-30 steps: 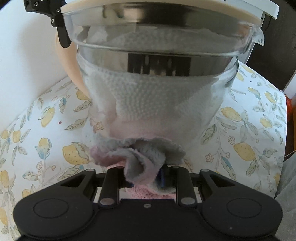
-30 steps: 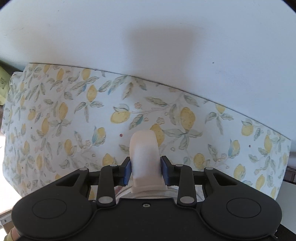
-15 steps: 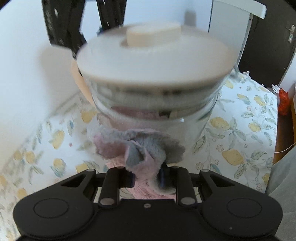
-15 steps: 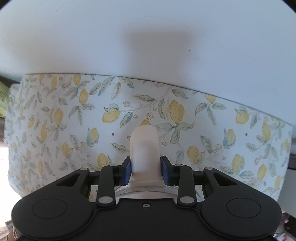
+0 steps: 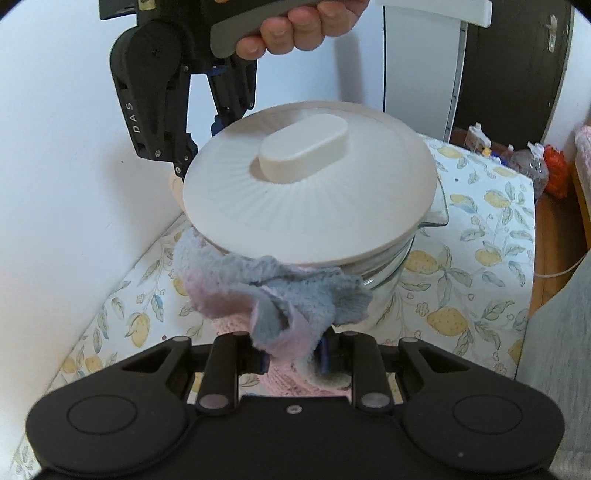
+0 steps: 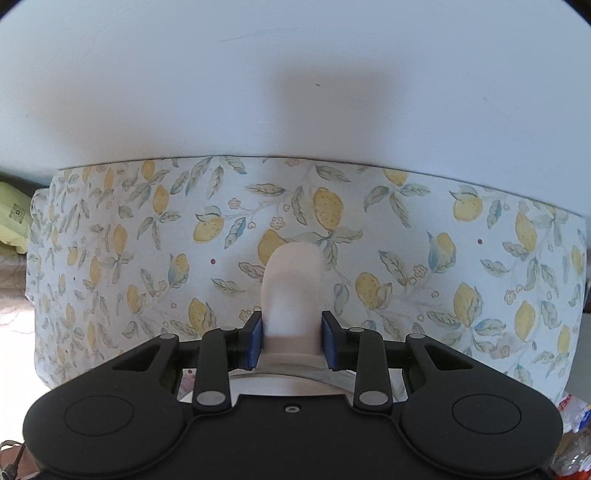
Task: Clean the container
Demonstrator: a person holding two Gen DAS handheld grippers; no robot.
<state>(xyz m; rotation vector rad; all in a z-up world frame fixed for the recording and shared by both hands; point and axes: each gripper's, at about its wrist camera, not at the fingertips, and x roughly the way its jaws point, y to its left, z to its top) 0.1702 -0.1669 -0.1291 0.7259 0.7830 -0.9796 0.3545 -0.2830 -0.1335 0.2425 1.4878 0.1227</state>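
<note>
A clear glass container (image 5: 391, 273) with a cream ribbed lid (image 5: 306, 188) and a cream handle (image 6: 291, 291) is over the lemon-print tablecloth (image 5: 480, 258). My left gripper (image 5: 291, 354) is shut on a grey and pink cloth (image 5: 273, 295), which lies against the container's near side just under the lid. My right gripper (image 6: 291, 339) is shut on the container's handle; in the left wrist view it shows as the black tool (image 5: 166, 92) at the container's far left, held by a hand (image 5: 303, 22).
A white wall (image 5: 55, 147) borders the table on the left and behind. Bottles and a red bag (image 5: 517, 162) sit past the table's far right edge, beside a dark door (image 5: 517, 66). A green object (image 6: 14, 218) lies off the table in the right wrist view.
The left wrist view went from the container's glass side to its lid top; the container now sits lower in that view. The cloth stays pressed to its near side. Both grips are unchanged.
</note>
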